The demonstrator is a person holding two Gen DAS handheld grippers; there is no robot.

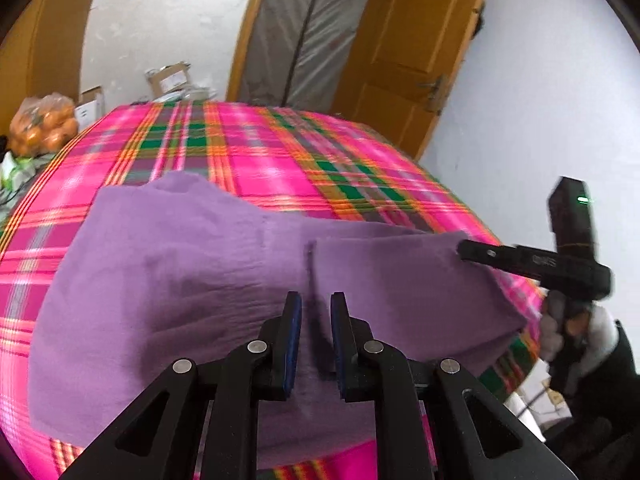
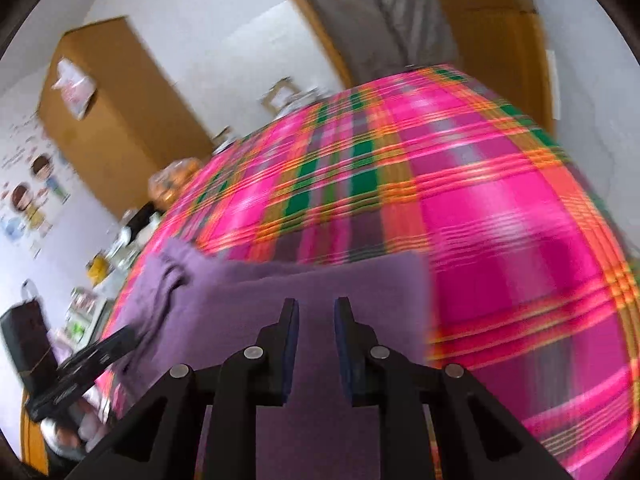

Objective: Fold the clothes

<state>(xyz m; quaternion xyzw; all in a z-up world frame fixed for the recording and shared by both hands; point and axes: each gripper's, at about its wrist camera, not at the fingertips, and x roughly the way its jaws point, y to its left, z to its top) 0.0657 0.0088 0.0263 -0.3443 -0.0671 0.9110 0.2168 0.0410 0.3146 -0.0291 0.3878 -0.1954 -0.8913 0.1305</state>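
Observation:
A purple cloth [image 1: 192,264] lies on the pink plaid bedspread [image 1: 248,148], with its right part folded over as a flap [image 1: 400,280]. My left gripper [image 1: 316,300] hovers over the cloth's near middle beside the flap's edge, jaws a little apart with nothing pinched between them. My right gripper [image 1: 466,250] comes in from the right, its black finger at the flap's far right corner. In the right wrist view my right gripper [image 2: 316,308] is over the cloth [image 2: 320,280], jaws slightly apart and empty. My left gripper [image 2: 100,354] shows at the cloth's bunched left end.
A bag of oranges [image 1: 42,124] and cardboard boxes [image 1: 168,78] sit beyond the bed's far left. A wooden door [image 1: 416,40] and grey curtain [image 1: 304,28] stand behind. A wooden cabinet [image 2: 116,120] and cluttered items [image 2: 100,264] line the left side.

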